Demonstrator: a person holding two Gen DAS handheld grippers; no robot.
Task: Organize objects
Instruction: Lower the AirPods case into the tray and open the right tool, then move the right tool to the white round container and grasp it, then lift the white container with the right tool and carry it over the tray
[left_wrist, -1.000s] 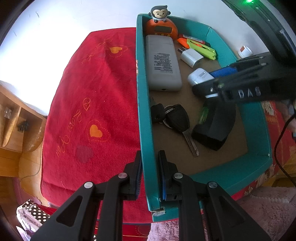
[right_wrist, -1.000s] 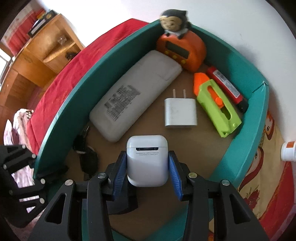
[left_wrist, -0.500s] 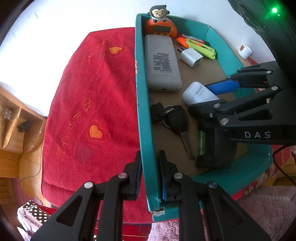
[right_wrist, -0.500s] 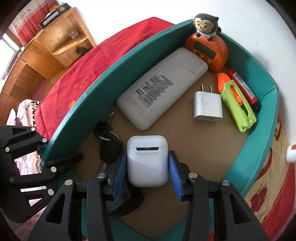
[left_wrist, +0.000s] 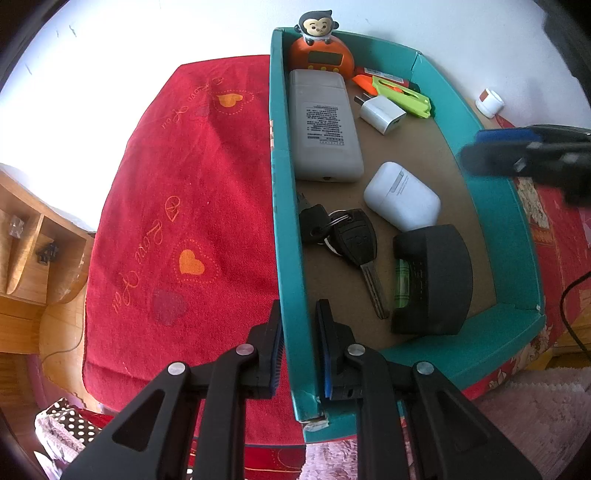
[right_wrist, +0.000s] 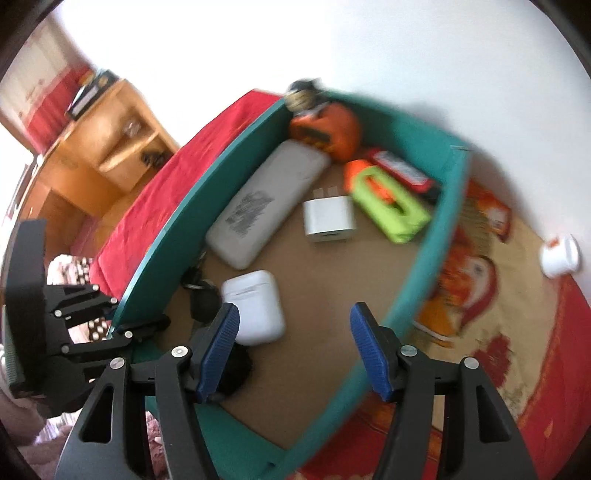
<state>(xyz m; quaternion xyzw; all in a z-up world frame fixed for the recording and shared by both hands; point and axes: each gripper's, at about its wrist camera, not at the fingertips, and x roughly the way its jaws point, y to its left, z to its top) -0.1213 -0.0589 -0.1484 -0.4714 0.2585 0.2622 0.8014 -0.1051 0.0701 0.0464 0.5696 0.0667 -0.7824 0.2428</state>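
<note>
left hand-held gripper (left_wrist: 298, 345): clamped on near left wall of teal cardboard box (left_wrist: 284, 229) | right hand-held gripper (right_wrist: 293, 350): jaws opening, nothing between them | glossy white earbud case (left_wrist: 402, 195): lying free on box floor, between grey remote (left_wrist: 325, 129) and black curved block (left_wrist: 432, 280), right of black keys (left_wrist: 347, 240)

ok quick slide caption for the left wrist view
Left gripper clamps the teal box wall; white earbud case lies inside beside the keys.

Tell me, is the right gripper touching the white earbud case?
Apart. The right wrist view shows the right gripper opening, the white earbud case lying outside its pads.
</note>
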